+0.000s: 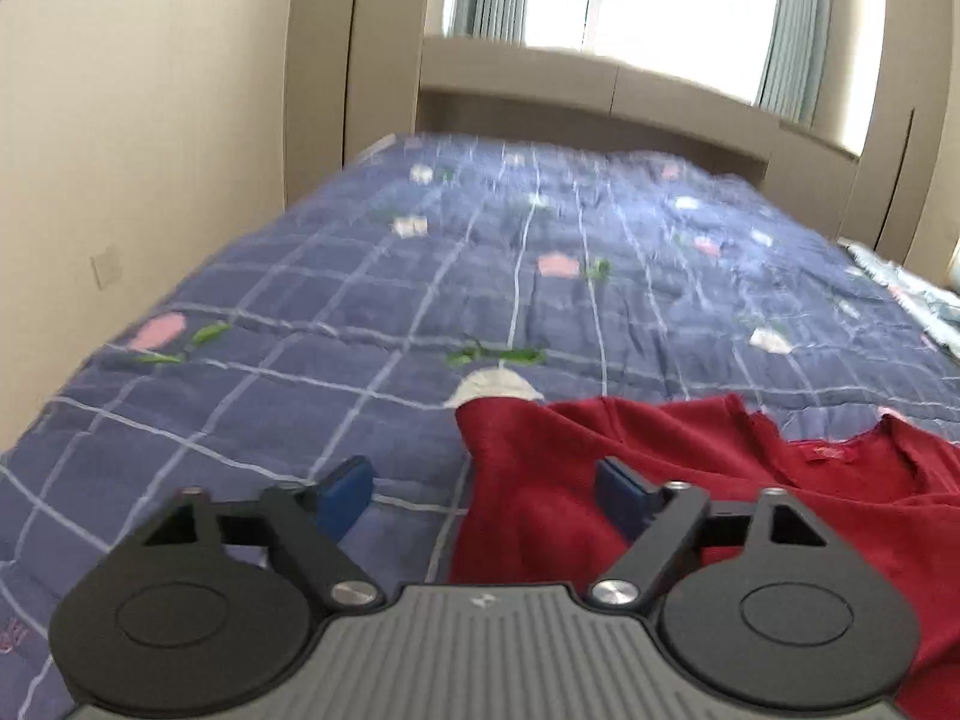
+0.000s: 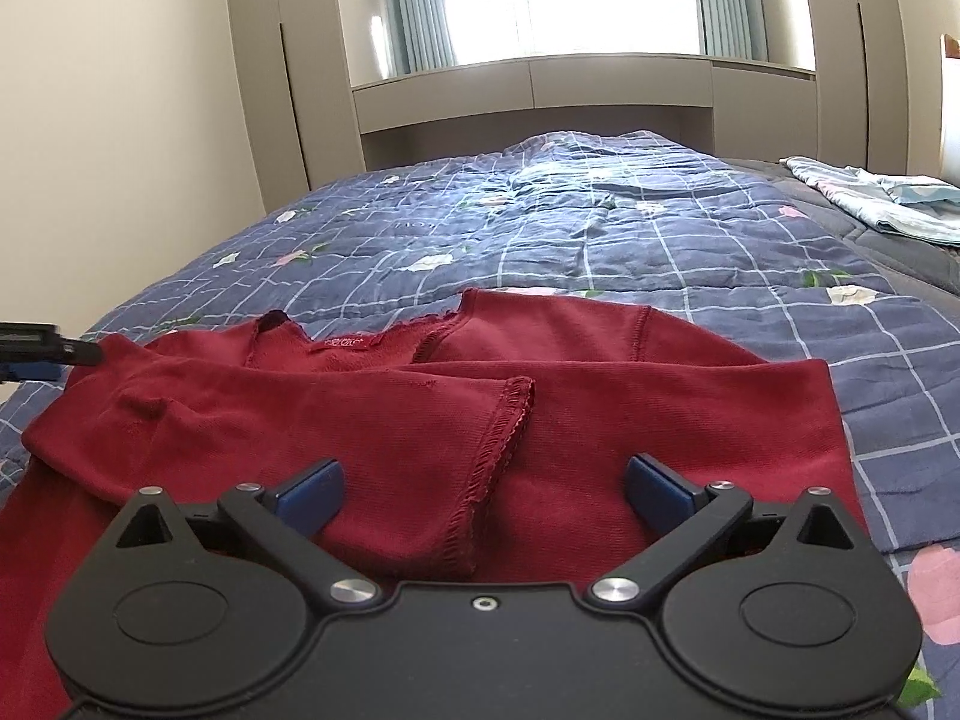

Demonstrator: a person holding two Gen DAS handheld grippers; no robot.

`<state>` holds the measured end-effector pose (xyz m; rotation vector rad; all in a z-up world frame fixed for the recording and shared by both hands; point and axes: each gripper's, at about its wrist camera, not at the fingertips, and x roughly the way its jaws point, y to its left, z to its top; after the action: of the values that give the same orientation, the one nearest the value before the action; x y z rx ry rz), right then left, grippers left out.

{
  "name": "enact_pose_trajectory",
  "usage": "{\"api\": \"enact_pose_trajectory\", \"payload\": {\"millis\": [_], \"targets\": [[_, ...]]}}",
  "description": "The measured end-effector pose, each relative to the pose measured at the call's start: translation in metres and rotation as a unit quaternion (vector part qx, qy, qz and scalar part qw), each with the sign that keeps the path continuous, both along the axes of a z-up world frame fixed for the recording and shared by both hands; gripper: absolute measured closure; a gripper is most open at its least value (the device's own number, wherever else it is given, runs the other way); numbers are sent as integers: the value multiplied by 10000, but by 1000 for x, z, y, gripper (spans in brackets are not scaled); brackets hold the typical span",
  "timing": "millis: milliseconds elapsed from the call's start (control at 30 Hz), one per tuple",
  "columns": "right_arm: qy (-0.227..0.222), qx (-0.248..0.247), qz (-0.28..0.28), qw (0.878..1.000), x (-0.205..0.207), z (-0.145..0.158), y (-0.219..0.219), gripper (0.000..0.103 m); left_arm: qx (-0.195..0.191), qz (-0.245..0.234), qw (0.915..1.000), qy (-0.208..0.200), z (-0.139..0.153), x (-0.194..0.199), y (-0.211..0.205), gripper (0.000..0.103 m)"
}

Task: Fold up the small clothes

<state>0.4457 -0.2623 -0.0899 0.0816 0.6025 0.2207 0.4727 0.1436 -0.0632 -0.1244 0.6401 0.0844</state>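
A dark red long-sleeved top (image 2: pixel 540 414) lies on the blue checked quilt (image 2: pixel 600 228), neckline away from me, both sleeves folded across the body. My right gripper (image 2: pixel 483 495) is open and empty, low over the top's near part, astride the left sleeve's cuff (image 2: pixel 510 420). My left gripper (image 1: pixel 483 495) is open and empty, over the top's left edge (image 1: pixel 540 480); its left fingertip (image 1: pixel 345 489) is above quilt, its right fingertip (image 1: pixel 621 492) above red cloth. The left gripper's tip also shows in the right wrist view (image 2: pixel 36 348).
The quilt (image 1: pixel 420 276) covers a bed against a beige wall (image 1: pixel 120 120) on the left. A headboard with cupboards (image 2: pixel 540 90) and a bright window stand beyond. A light blue bundle of cloth (image 2: pixel 870 204) lies at the bed's far right.
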Motion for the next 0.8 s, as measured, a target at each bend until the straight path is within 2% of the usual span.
{"api": "enact_pose_trajectory", "payload": {"millis": [133, 267, 400, 433, 500, 533, 567, 600, 633, 667, 733, 800], "targets": [[-14, -83, -8, 10000, 0, 0, 2, 2, 12, 85, 9999, 120, -6, -26, 7, 17], [-4, -108, 5, 9999, 1, -1, 3, 1, -643, 135, 9977, 173, -19, -49, 23, 19], [1, -164, 7, 9999, 1, -1, 5, 1, -1366, 83, 9905, 101, -24, -58, 39, 21], [1, -176, 6, 9998, 1, -1, 5, 1, -1501, 58, 9886, 104, -25, -57, 42, 26], [-1, -199, 7, 9998, 1, -2, 5, 1, -1756, 6, 9843, 166, -26, -55, 45, 42], [-2, -209, 6, 9998, 1, -2, 6, 1, -1853, -51, 9825, 208, -27, -53, 45, 59], [-3, -220, 6, 9998, 1, -2, 6, 1, -1901, -80, 9814, 263, -28, -51, 42, 67], [-4, -228, 6, 9997, 1, -2, 6, 1, -1817, -15, 9830, 281, -26, -51, 40, 71], [-6, -235, 7, 9997, 1, -2, 7, 1, -1710, 33, 9849, 275, -24, -51, 35, 84], [-7, -240, 7, 9997, 1, -2, 7, 1, -1599, 32, 9868, 236, -21, -52, 32, 89], [-7, -238, 7, 9997, 1, -2, 6, 1, -1311, 96, 9913, 63, -12, -60, 21, 92], [-8, -236, 7, 9997, 1, -2, 7, 1, -728, 64, 9971, -198, -2, -68, 5, 93]]}}
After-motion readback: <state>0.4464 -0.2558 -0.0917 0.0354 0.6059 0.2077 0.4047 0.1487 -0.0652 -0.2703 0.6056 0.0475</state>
